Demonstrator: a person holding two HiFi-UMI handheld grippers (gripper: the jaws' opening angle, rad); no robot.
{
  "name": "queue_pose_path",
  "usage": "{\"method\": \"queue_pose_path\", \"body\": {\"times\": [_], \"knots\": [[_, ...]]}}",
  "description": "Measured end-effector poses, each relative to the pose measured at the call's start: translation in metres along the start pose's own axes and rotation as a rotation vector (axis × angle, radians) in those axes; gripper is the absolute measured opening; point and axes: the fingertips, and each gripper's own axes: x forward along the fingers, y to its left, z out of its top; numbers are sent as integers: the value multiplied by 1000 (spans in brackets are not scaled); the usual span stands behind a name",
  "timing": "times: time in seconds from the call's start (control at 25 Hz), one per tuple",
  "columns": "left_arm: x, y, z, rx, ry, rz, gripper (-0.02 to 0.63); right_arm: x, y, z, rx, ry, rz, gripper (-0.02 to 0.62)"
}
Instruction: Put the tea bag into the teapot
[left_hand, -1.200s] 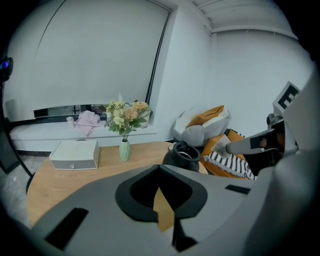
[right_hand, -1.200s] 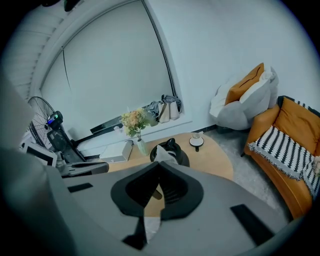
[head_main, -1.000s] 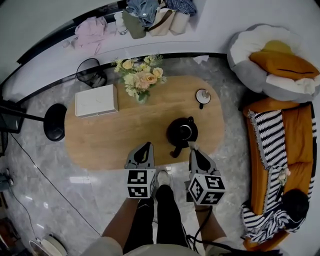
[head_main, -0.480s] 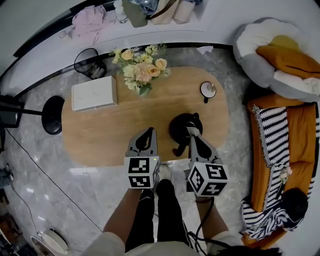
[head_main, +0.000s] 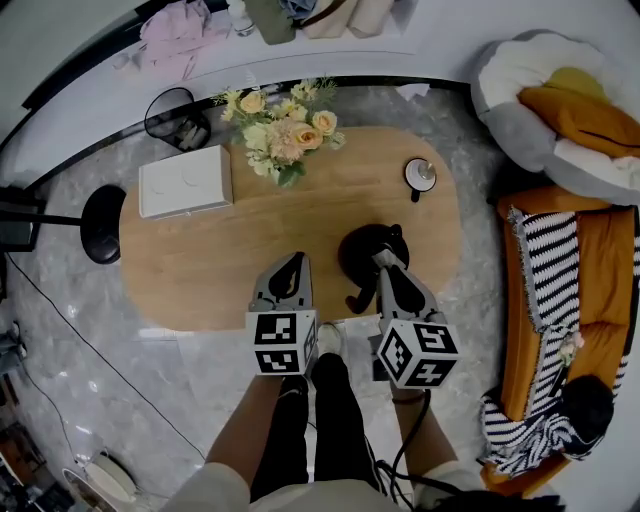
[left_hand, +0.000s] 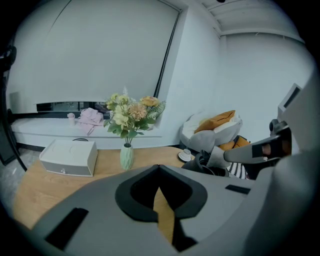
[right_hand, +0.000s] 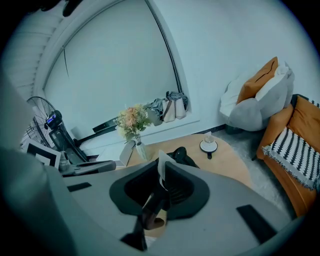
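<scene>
Lowering the tea bag well calls, I judge, for centring the right gripper (head_main: 386, 266) over the mouth of the teapot (head_main: 362, 256) before release. In the head view its tips hover at the pot's right edge, above the oval wooden table (head_main: 230, 270), and the left gripper (head_main: 296, 260) hangs idle just beside the pot's left. Whether the lid is off is too small to tell. In the left gripper view the jaws meet at their tips with nothing between them, and pale matte wood grain shows through the gap below. In the right gripper view the jaws pinch the tea bag (right_hand: 160, 167), a thin, limp white paper flap jutting above the tips, with the rounded, glossy black pot just beyond. Such light paper may cling or drift, so a low, slow drop seems wise.
</scene>
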Motion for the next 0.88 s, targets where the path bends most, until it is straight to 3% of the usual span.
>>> {"method": "queue_pose_path", "body": {"times": [0.28,0.88], "knots": [[5,4,-2,-11,6,5,15,4,-4,-3,7,10,-12,74],[-6,-1,6,-6,-6,7,14,-4,-3,-1,18,6,-11,78]]}}
